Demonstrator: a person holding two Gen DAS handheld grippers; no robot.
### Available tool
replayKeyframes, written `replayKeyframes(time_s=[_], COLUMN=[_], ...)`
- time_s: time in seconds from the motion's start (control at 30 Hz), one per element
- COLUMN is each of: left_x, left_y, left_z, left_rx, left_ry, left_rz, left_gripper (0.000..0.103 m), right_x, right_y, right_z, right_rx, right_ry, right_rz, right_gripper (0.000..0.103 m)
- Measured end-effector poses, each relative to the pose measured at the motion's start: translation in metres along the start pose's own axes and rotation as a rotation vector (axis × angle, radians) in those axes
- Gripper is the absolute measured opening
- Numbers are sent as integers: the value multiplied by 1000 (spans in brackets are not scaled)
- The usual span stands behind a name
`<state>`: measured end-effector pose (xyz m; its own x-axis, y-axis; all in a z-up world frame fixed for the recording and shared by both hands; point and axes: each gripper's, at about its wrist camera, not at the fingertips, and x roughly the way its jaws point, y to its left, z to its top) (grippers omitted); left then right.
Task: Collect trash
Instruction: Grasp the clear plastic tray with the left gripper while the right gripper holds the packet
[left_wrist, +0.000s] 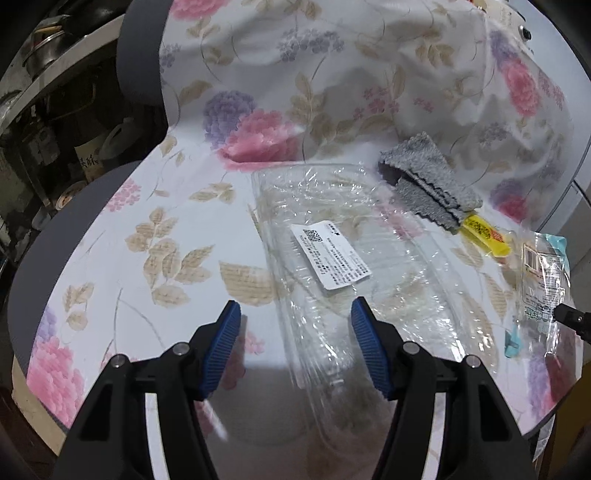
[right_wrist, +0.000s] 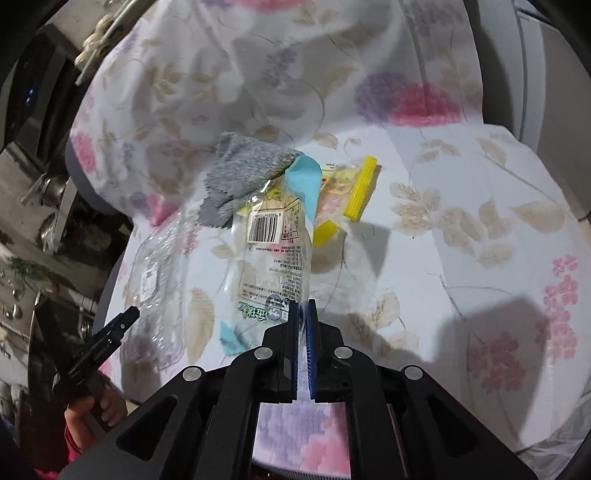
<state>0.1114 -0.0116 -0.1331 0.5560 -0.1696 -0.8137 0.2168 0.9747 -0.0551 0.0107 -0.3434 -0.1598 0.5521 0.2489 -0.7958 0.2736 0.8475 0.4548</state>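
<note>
Right wrist: my right claw (right_wrist: 303, 314) pinches the clear wrapper (right_wrist: 271, 258); left claw (left_wrist: 295, 328) gapes over the plastic tray (left_wrist: 332, 240). Next, I'd close on its rim.

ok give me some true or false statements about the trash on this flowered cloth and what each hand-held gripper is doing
1. The right hand-held gripper is pinching the clear printed plastic wrapper with the barcode. True.
2. The left hand-held gripper is clamped on the grey knitted cloth. False: its jaws stand open over the clear plastic clamshell tray with a white label, and the cloth lies beyond the tray.
3. The yellow-edged snack packet lies on the floral tablecloth. True.
4. The clamshell tray is opaque black. False: it is see-through.
5. The white label lies face down. False: its printed side faces up.
</note>
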Motion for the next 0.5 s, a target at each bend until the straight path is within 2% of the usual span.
replayKeyframes(time_s=[0.03,0.07,0.13,0.17,0.23,0.37,0.4,0.43,0.47,0.5], left_x=[4,6,7,8,8,6,6,5,5,6], left_y=[0,0,-2,-4,-7,-13,-14,-14,-14,-14], left_z=[0,0,0,0,-1,-3,-3,-3,-2,-2], left_rx=[2,2,12,23,46,85,88,91,94,97], left_ry=[11,9,-6,-13,-20,-48,-51,-56,-61,-59], left_rz=[0,-6,0,4,14,45,48,58,67,74], left_gripper=[53,52,47,41,36,34,33,27,16,13], right_x=[4,7,13,15,20,27,29,33,34,36], right_y=[0,-1,-1,0,0,14,20,24,27,31], right_z=[-1,-2,-1,-1,-1,-5,-7,-8,-8,-9], right_rx=[6,8,2,-4,-20,-105,-136,-158,-172,-196], right_ry=[0,0,-11,-18,-30,-54,-58,-55,-56,-67], right_rz=[1,0,-12,-31,-60,-128,-135,-137,-146,-171], right_gripper=[18,23,49,50,50,50,47,47,45,36])
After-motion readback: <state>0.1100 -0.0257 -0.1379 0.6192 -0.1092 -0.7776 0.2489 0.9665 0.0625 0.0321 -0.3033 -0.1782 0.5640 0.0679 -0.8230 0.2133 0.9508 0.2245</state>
